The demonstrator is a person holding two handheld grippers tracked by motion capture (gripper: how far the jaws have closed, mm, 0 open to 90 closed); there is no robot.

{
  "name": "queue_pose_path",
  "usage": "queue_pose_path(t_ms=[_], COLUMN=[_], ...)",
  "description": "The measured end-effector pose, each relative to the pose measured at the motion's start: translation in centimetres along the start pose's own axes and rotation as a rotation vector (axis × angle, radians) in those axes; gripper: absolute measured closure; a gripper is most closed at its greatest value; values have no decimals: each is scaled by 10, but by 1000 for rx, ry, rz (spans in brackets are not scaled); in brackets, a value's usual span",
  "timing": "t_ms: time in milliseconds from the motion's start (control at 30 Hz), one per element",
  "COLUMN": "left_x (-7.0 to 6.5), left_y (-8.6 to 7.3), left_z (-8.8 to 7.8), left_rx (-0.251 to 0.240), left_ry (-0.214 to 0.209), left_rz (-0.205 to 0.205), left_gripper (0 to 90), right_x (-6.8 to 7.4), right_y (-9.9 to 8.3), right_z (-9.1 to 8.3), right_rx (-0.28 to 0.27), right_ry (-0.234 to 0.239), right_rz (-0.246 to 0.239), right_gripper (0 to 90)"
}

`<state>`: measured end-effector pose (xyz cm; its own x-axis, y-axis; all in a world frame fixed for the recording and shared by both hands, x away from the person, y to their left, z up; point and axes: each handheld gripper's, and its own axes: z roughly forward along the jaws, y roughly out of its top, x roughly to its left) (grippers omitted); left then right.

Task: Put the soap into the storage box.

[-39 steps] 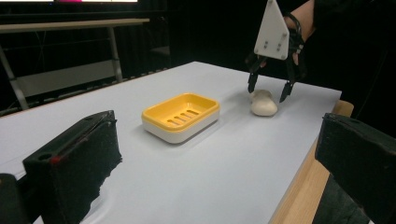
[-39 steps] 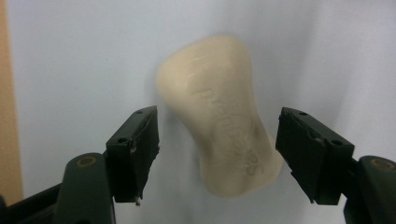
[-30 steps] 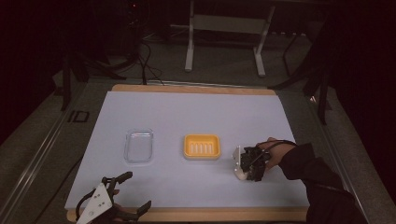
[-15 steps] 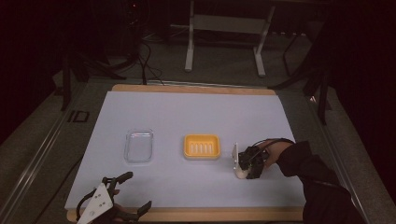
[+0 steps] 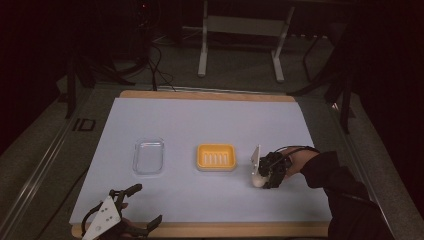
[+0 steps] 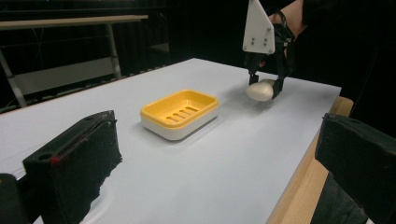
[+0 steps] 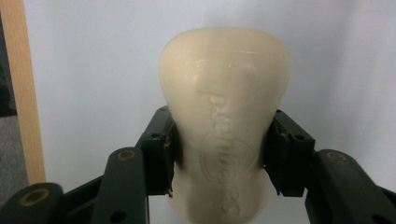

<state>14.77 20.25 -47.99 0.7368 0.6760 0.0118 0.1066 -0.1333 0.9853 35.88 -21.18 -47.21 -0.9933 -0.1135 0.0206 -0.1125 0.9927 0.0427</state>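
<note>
Right gripper (image 5: 267,172) was clamped on the soap bar (image 7: 224,126), black pads pressing its narrow waist from both sides; the jaws had just been closing, with the bar between them. Bar was cream, smooth, waxy, rounded, waisted in the middle, with raised lettering on its face that only the right gripper view resolved. In the high view the soap (image 5: 258,181) was a pale blob on the table, just right of the soap dish (image 5: 216,157), apart from it. The left gripper view added what the others lacked: bar (image 6: 260,89) resting low at the white tabletop (image 6: 224,154), gripper (image 6: 267,77) coming down on it from above, grey three-cornered plate upright, and the dish (image 6: 180,113) as glossy yellow plastic with drain slots over a white base. Clear rounded-rectangle lid or tray (image 5: 149,156) sat left of the dish, well apart. Left gripper (image 5: 127,212) sat at the near wooden table edge, jaws spread wide, nothing between them. Versus a second ago: right gripper sat slightly nearer the dish, dish and clear tray unmoved, left gripper in the same spot.
</note>
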Motion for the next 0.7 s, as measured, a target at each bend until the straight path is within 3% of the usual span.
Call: queue_pose_path(t_ms=[367,567,700], left_x=[-1,-1,-3], left_y=[0,0,0], left_z=[-1,0,-1], left_rx=[0,4,4], left_ry=[5,-4,-9], left_rz=[6,8,13], left_gripper=[1,1,1], right_x=[0,-3,-5], right_y=[1,1,3], right_z=[-19,-33,-43], right_rx=[-31,-39,-41], right_ry=[-20,-38,-26], right_rz=[8,28,57], right_gripper=[496,496,496])
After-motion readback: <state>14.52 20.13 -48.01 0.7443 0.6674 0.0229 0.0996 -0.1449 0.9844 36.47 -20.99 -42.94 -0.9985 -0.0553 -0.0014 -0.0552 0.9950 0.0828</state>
